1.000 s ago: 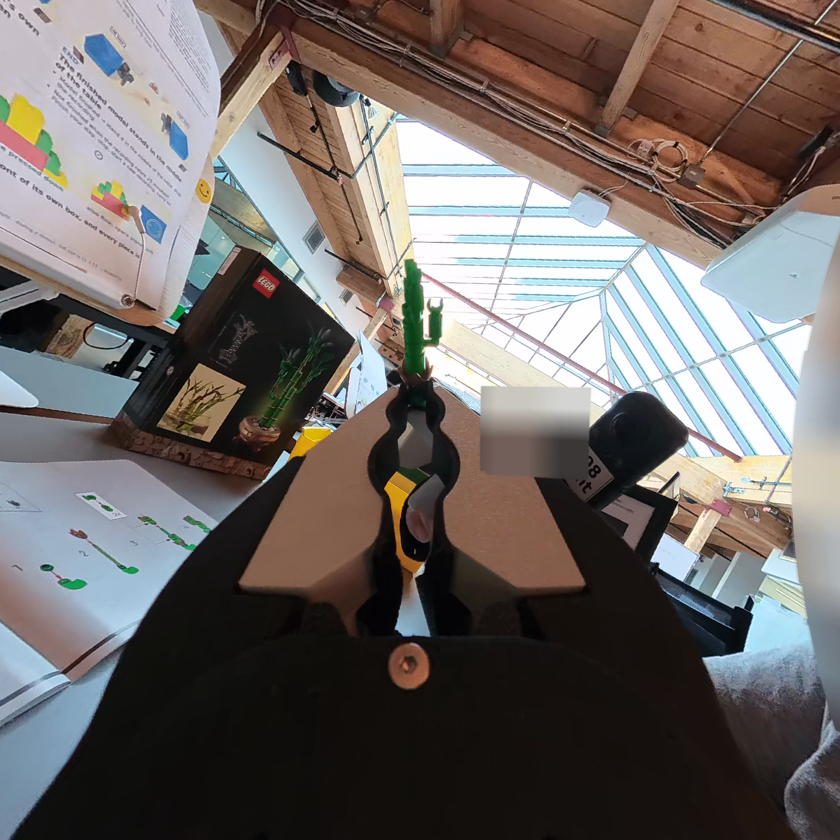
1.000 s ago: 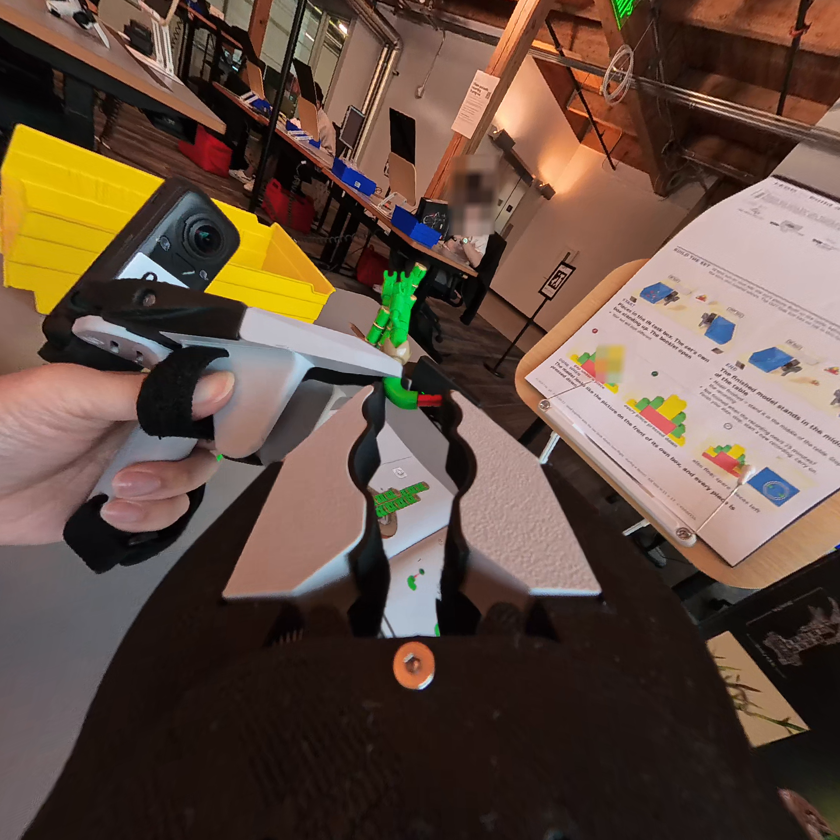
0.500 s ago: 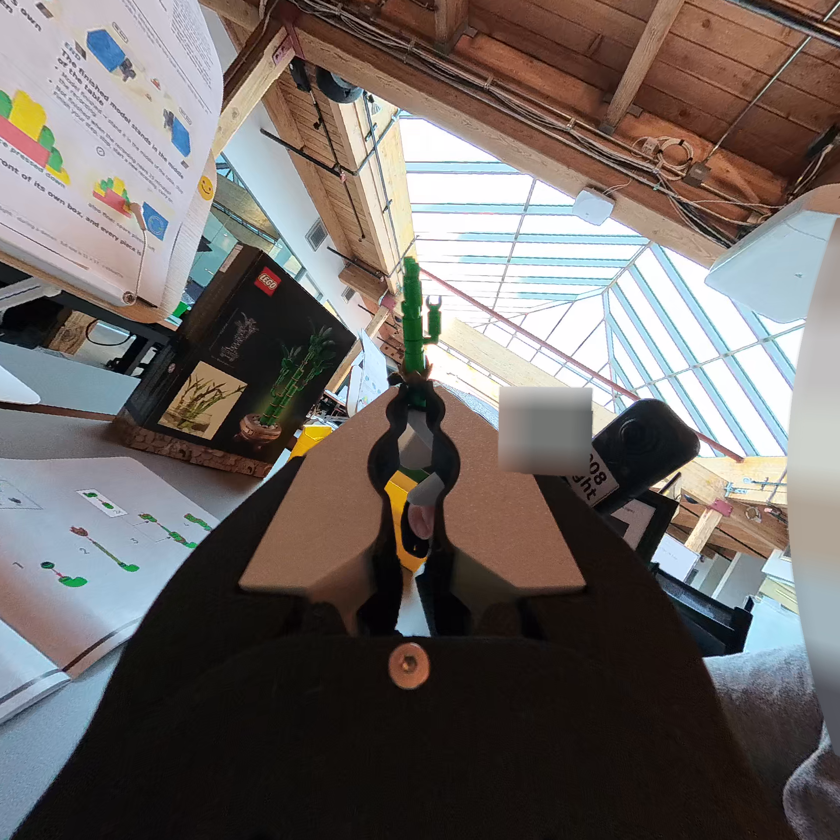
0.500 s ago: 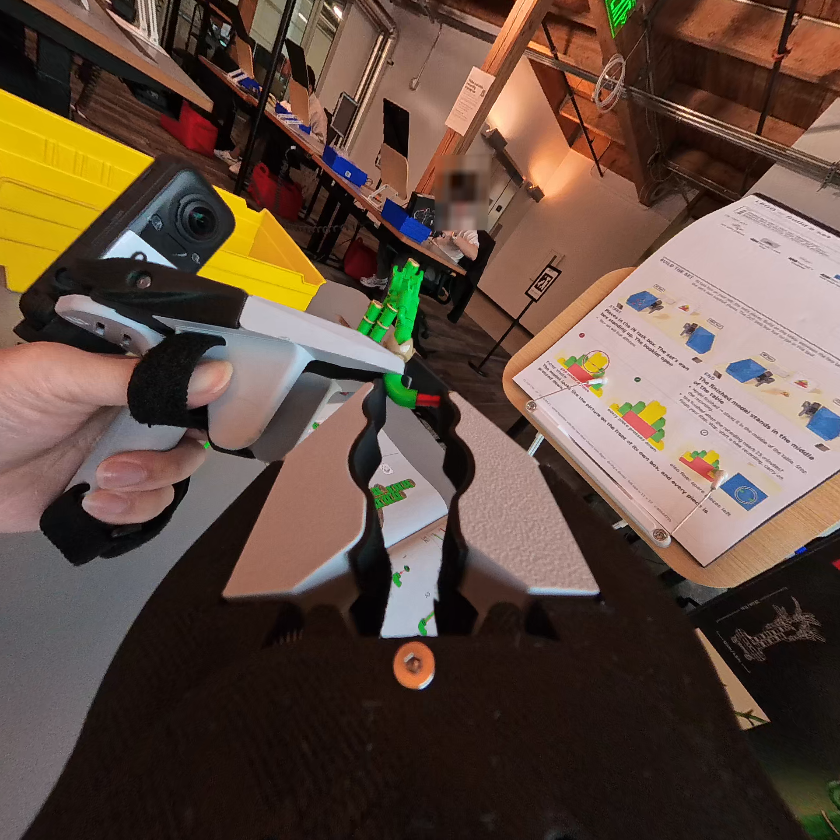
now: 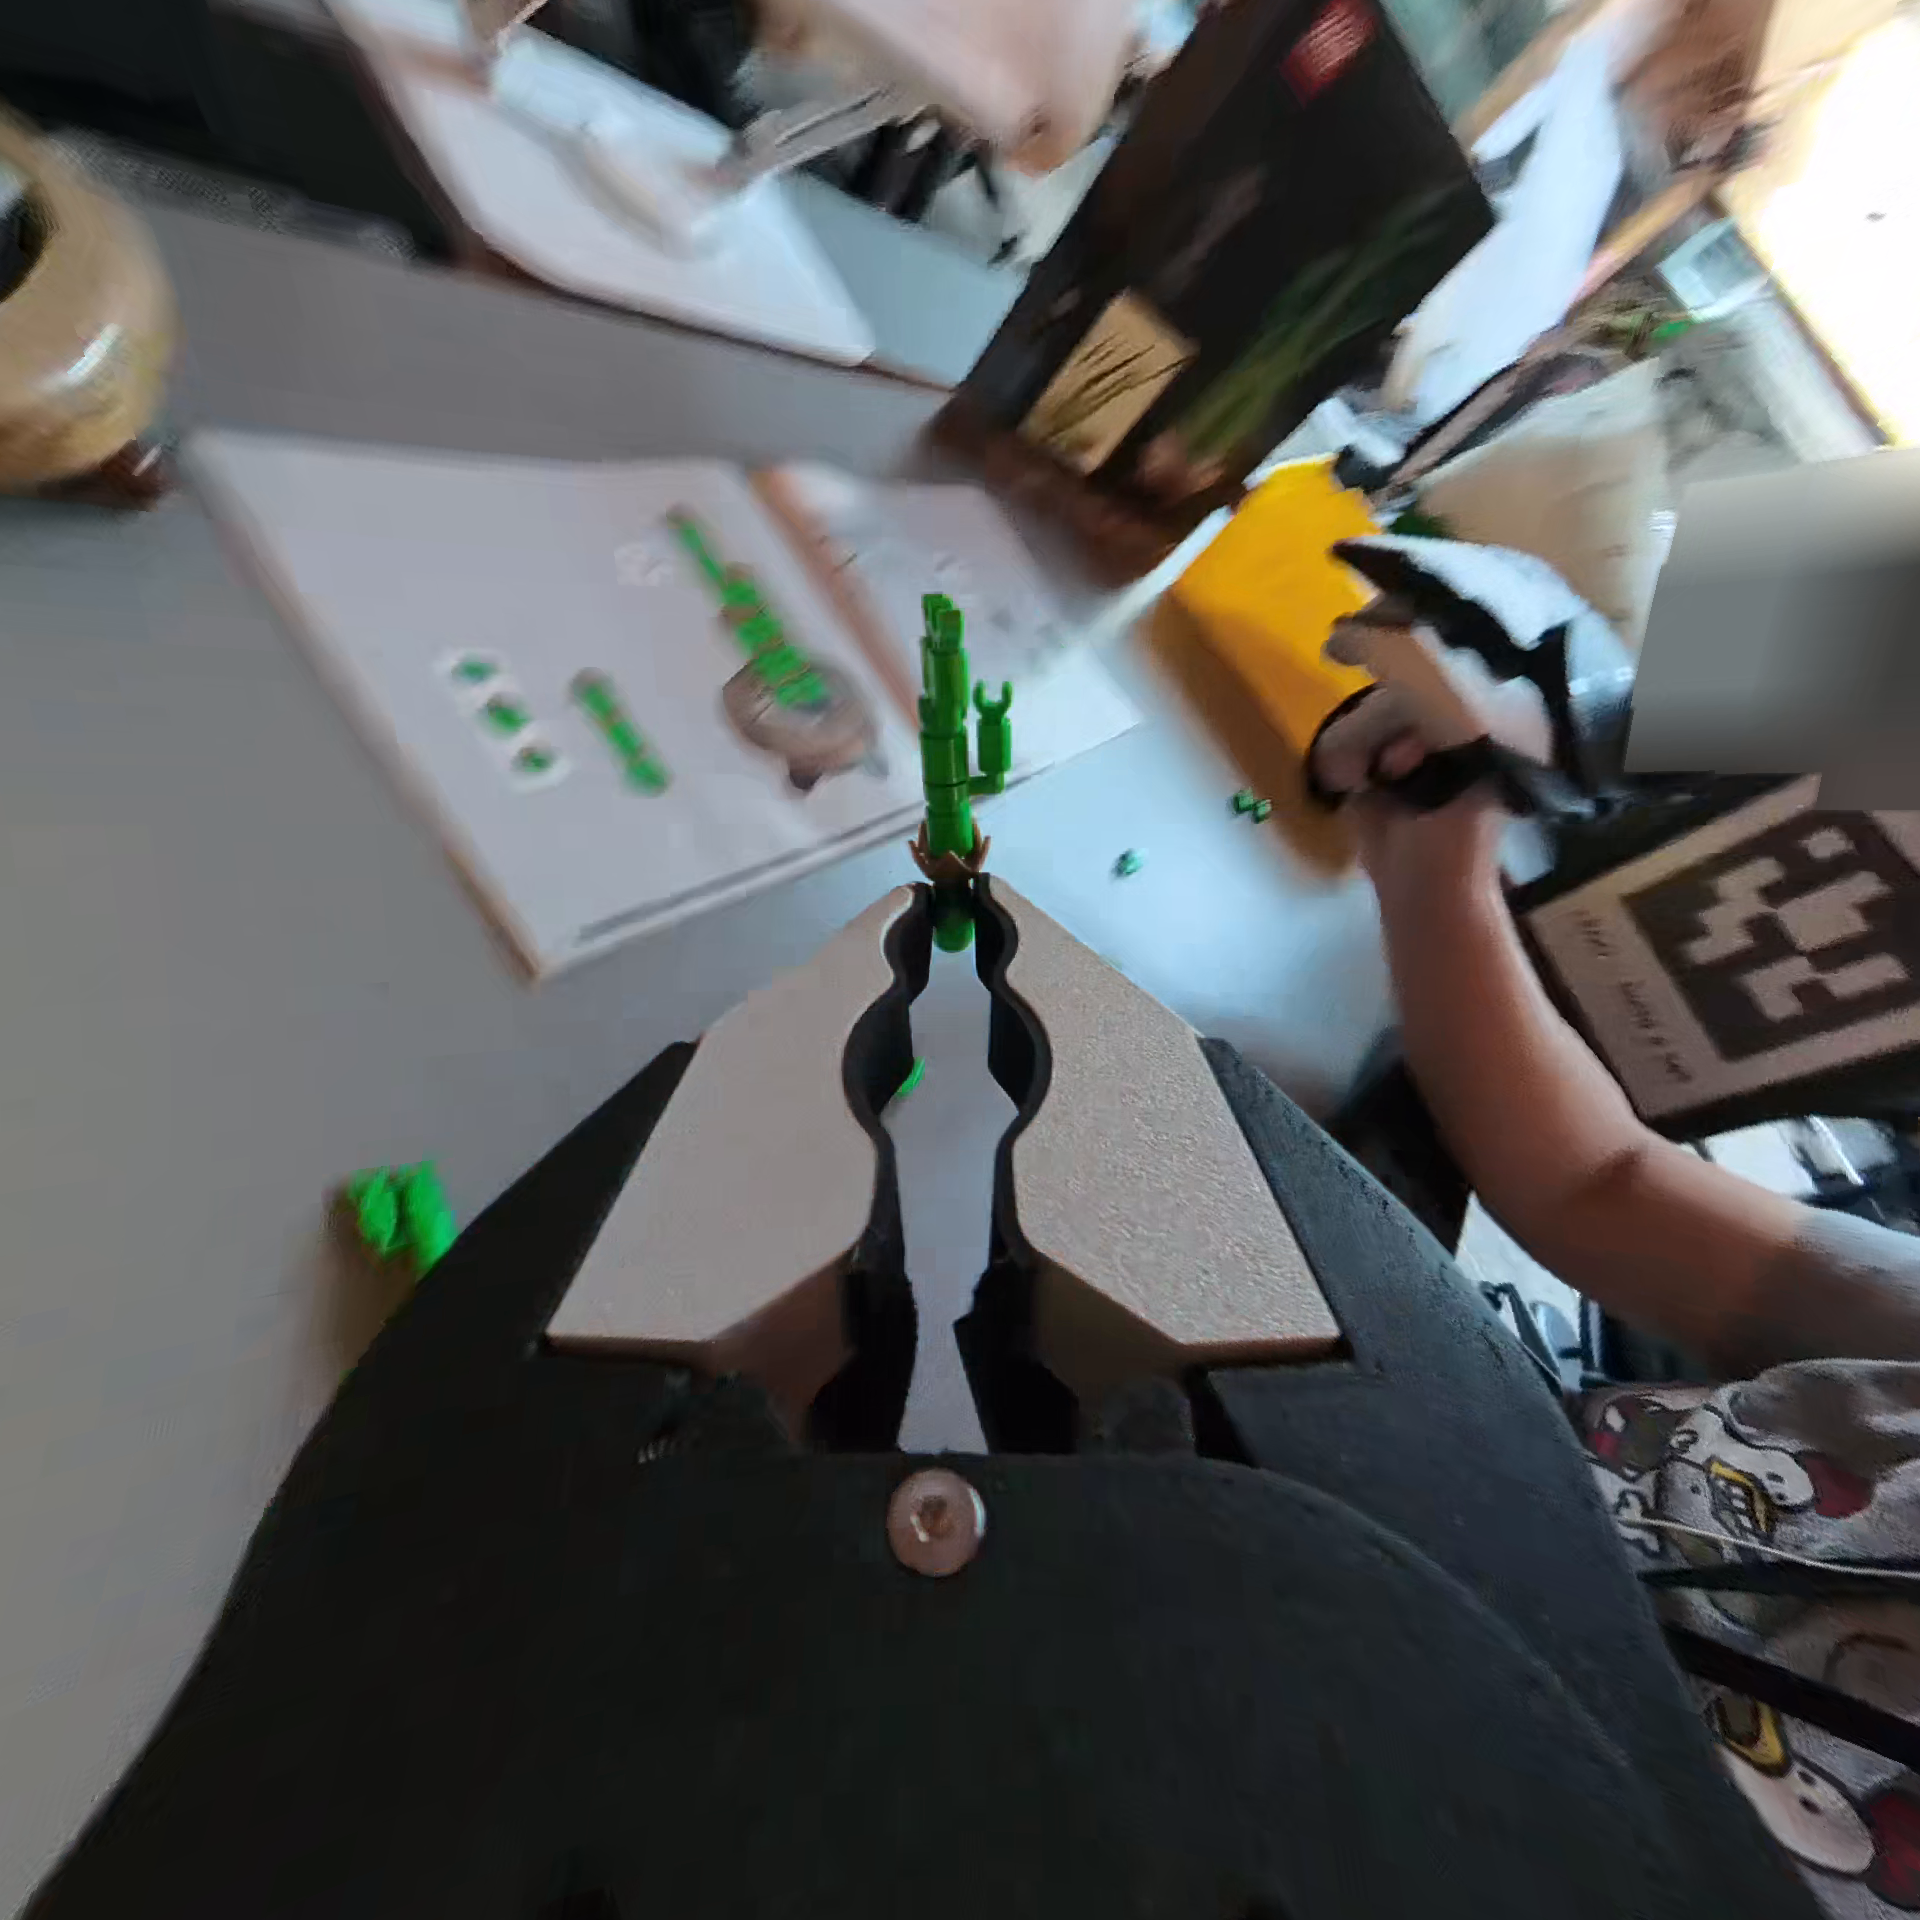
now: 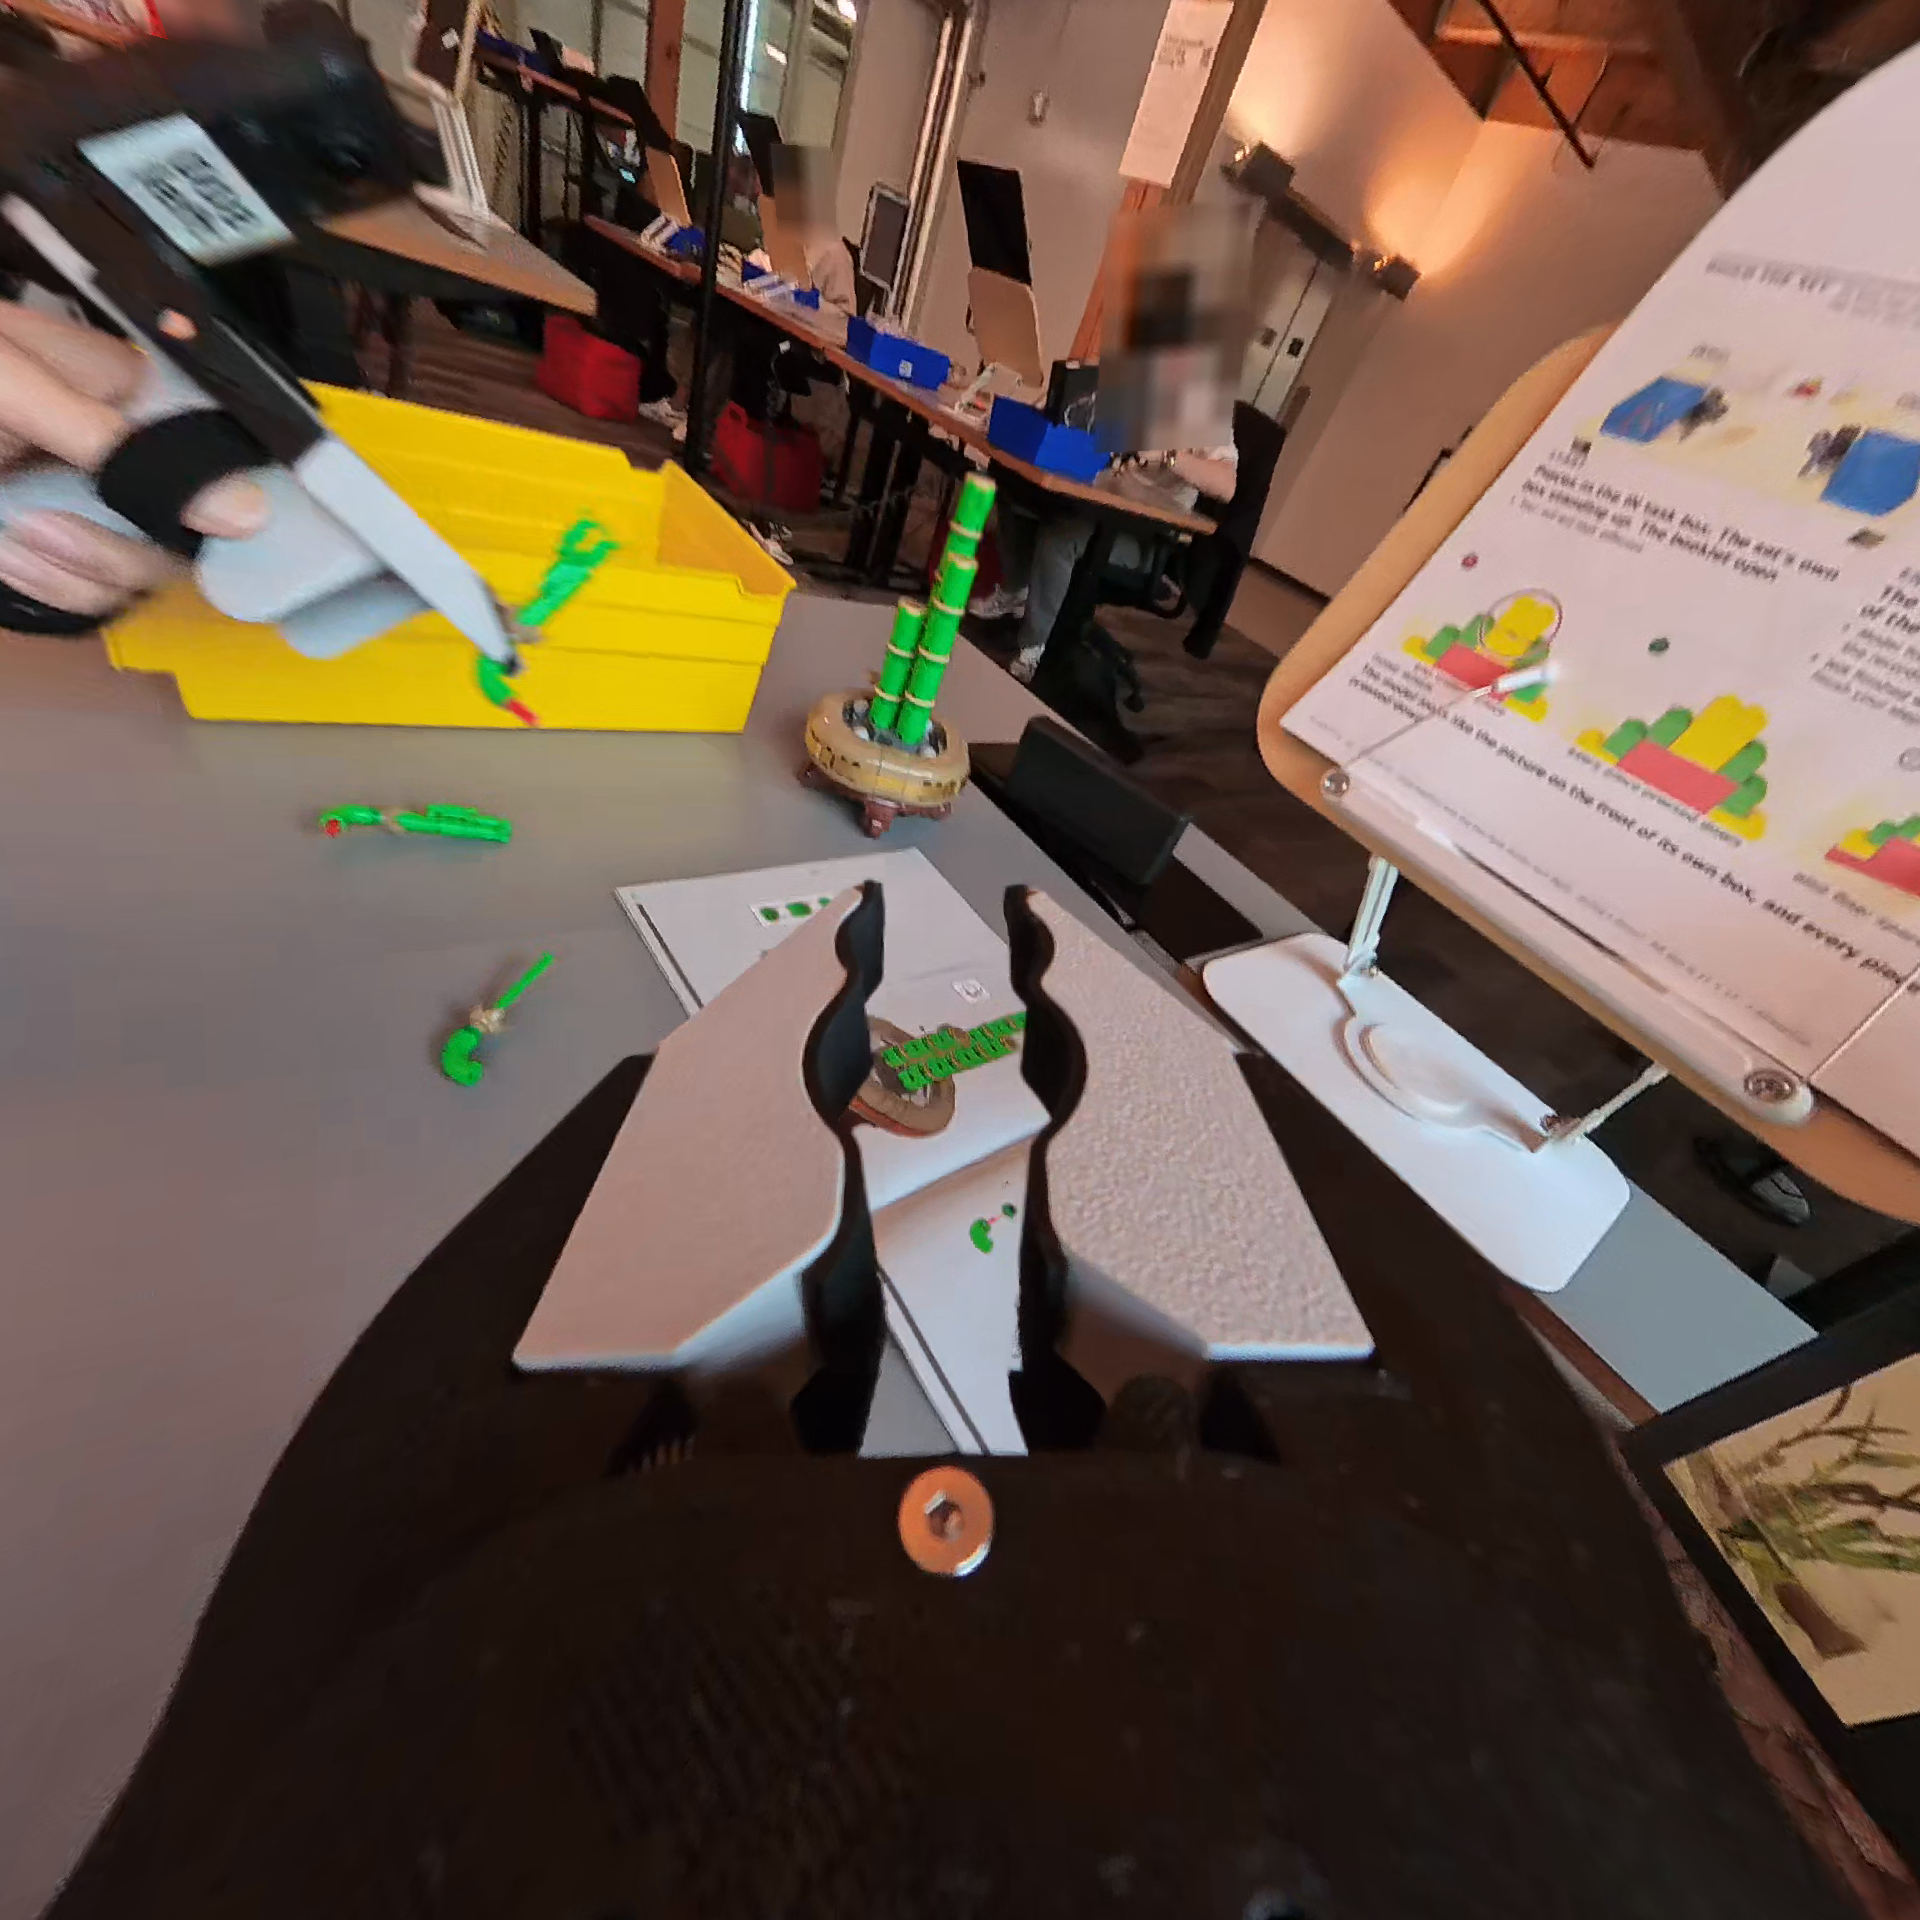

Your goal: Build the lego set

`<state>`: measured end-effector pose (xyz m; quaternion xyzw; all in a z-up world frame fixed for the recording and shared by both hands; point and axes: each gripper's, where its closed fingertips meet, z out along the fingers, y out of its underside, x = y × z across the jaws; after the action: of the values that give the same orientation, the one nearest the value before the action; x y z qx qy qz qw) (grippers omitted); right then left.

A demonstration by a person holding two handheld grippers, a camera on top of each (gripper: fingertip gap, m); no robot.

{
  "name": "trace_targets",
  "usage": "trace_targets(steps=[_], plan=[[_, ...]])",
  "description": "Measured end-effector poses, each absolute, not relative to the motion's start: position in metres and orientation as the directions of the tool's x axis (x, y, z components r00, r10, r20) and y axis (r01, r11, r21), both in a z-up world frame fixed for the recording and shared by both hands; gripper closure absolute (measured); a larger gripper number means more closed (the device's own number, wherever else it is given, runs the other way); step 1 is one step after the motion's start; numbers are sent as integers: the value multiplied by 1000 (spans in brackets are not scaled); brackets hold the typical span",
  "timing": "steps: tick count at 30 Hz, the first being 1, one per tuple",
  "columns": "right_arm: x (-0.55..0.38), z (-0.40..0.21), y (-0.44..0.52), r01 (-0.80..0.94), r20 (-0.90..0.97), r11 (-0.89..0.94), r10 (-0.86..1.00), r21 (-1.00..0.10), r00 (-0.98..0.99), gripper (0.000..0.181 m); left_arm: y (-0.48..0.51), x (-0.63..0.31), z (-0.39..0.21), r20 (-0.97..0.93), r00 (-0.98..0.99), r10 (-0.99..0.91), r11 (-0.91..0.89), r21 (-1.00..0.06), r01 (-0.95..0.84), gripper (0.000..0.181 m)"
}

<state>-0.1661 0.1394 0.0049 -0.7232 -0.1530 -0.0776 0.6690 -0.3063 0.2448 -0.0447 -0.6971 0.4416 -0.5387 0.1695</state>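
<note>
Left tongs (image 5: 948, 904) clamped, right tongs (image 6: 943, 904) agape

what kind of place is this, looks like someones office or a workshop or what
Probably a shared workshop or lab: rows of long worktables with blue bins, exposed timber posts, and this grey table holding a yellow tray and a task sheet stand.

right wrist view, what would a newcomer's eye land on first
Probably the green bamboo model standing upright in its round tan pot on the grey table, just right of the yellow trays. Next, the left hand-held gripper at upper left, pinching a green stalk piece.
</note>
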Motion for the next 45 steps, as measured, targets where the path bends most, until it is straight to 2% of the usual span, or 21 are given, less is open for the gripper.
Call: trace_targets(steps=[4, 7, 11, 25, 38, 45], plan=[[-163, -18, 147, 346, 326, -129, 153, -929, 933, 160, 241, -344, -80, 590, 193, -784, -592, -617, -519, 175], [-165, -32, 152, 397, 370, -174, 169, -901, 914, 161, 236, -371, -116, 554, 307, -773, -601, -488, -633, 176], [-170, -46, 155, 458, 422, -216, 193, -862, 886, 162, 223, -388, -132, 625, 319, -713, -627, -363, -689, 175], [-172, -54, 156, 483, 440, -238, 211, -843, 873, 164, 233, -421, -131, 656, 366, -660, -689, -334, -644, 175], [-174, -51, 154, 496, 453, -231, 217, -837, 865, 164, 247, -432, -153, 363, 584, -726, -671, -185, -718, 175], [-175, -49, 153, 496, 451, -225, 224, -839, 864, 164, 248, -434, -156, 356, 638, -683, -711, -125, -692, 175]])
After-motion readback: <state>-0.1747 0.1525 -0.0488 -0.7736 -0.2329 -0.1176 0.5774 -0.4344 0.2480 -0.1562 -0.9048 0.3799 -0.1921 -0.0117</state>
